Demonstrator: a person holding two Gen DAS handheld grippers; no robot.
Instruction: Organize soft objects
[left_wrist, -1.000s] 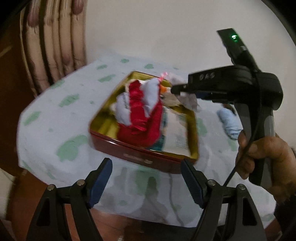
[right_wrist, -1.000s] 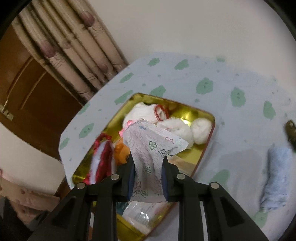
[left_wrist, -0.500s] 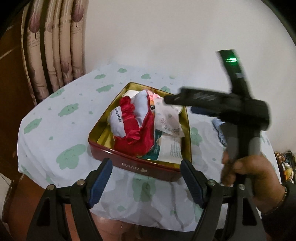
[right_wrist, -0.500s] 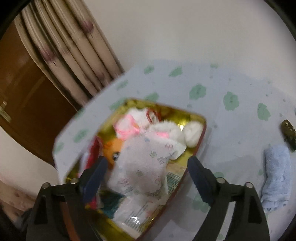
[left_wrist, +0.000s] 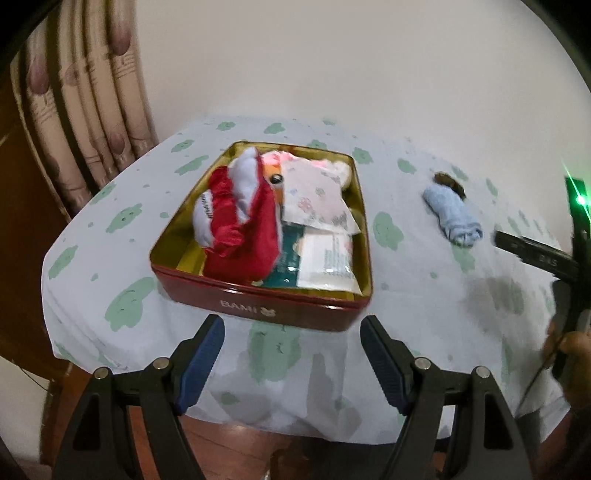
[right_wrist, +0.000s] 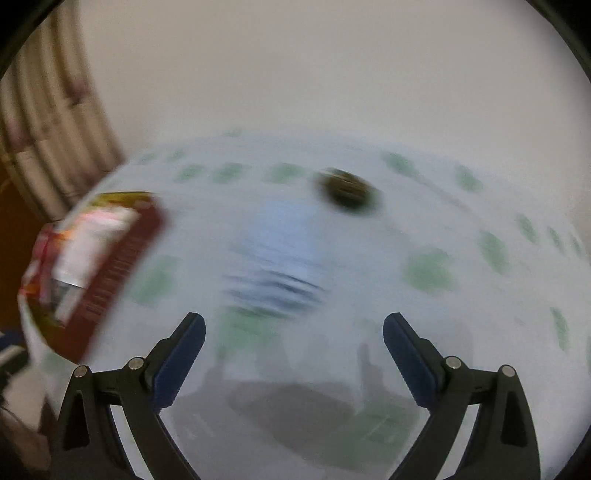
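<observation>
Both fingers (right_wrist: 294, 363) opening, nothing btwn, tin (right_wrist: 110, 266) left.

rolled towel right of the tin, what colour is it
Light blue; the rolled towel shows sharpest in the left wrist view.

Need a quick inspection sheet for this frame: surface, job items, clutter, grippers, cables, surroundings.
Surface: table under a pale tablecloth with green blotches.
Job's things: red tin with gold inside holds a red and white plush, a patterned white cloth and a printed packet; rolled blue towel lies on the cloth outside the tin.
Clutter: small dark object right behind the towel; cannot identify it.
Grippers: left gripper open, nothing between its fingers; right gripper jaws opening, nothing between them, towel ahead, view blurred.
Cables: thin dark cable by the hand holding the right gripper.
Surroundings: curtain left, plain wall behind.
</observation>
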